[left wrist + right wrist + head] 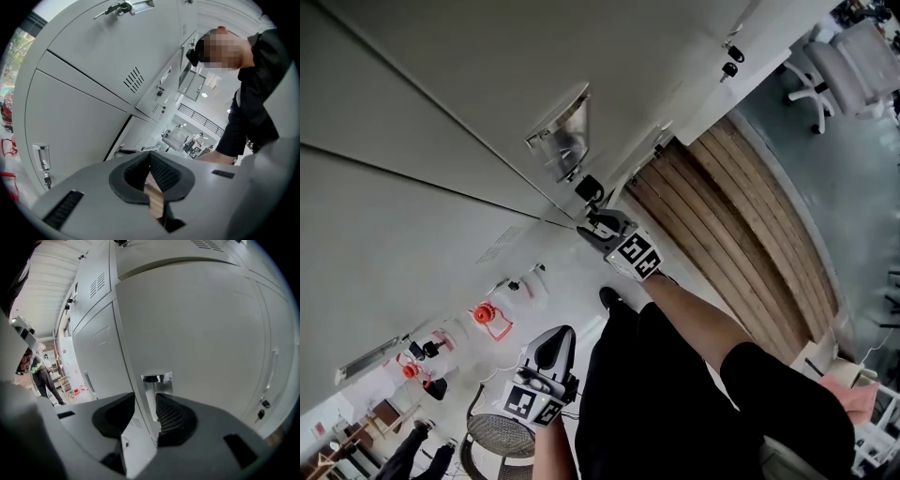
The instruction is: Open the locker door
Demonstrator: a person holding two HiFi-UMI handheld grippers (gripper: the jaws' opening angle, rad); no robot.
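The left gripper (150, 157) hangs low, away from the lockers, pads pressed together on nothing. The locker door (201, 333) looks closed or barely cracked, so the swing remains. At its left edge, under the chrome handle (157, 378), the right gripper (145, 401) reaches out on a stretched arm, fingers moderately spread astride that edge, not yet pinching it.

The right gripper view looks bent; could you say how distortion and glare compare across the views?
Right gripper view: fisheye bows the locker door seams, corners black, door handle glints. Left gripper view: same bowing, far hall washed out. Head view: seams stay straight, frame tilted, chrome pull mirrors light.
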